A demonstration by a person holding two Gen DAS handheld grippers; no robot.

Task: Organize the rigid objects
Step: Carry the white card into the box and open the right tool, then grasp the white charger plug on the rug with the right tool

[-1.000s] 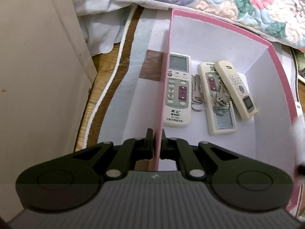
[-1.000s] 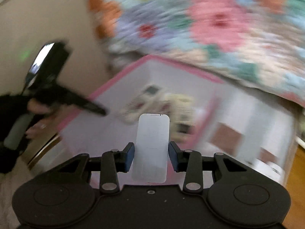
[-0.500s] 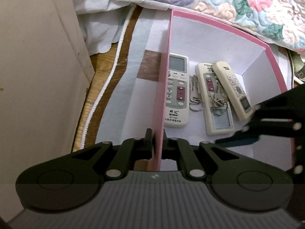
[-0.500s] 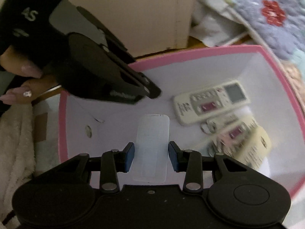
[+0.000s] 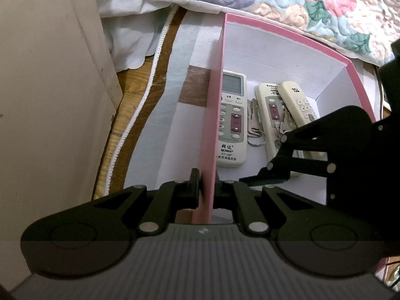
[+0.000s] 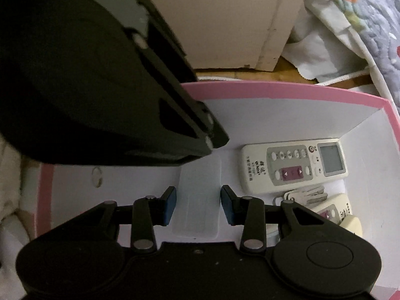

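Observation:
A pink box (image 5: pixel 217 80) with a white inside holds three white remote controls (image 5: pixel 231 125) and keys on rings (image 5: pixel 255 135). My left gripper (image 5: pixel 205 187) is shut on the box's near left wall. My right gripper (image 6: pixel 198 200) reaches into the box from the right and shows in the left wrist view (image 5: pixel 265 178). A translucent white flat case (image 6: pixel 200 195) lies between its blue pads (image 6: pixel 170 205). The pads stand slightly apart from the case's sides. The largest remote (image 6: pixel 295 165) lies just right of the case, with keys (image 6: pixel 305 195) below it.
A floral quilt (image 5: pixel 300 2) hangs behind the box. A beige cabinet side (image 5: pixel 45 87) stands at the left. The box sits on a patterned mat (image 5: pixel 175 80) over a wooden floor (image 5: pixel 130 85). A white towel (image 6: pixel 10 200) lies at the left in the right wrist view.
My right gripper swung over the box and came down inside it with the case. Its pads have opened a little off the case. My left gripper kept its hold on the wall.

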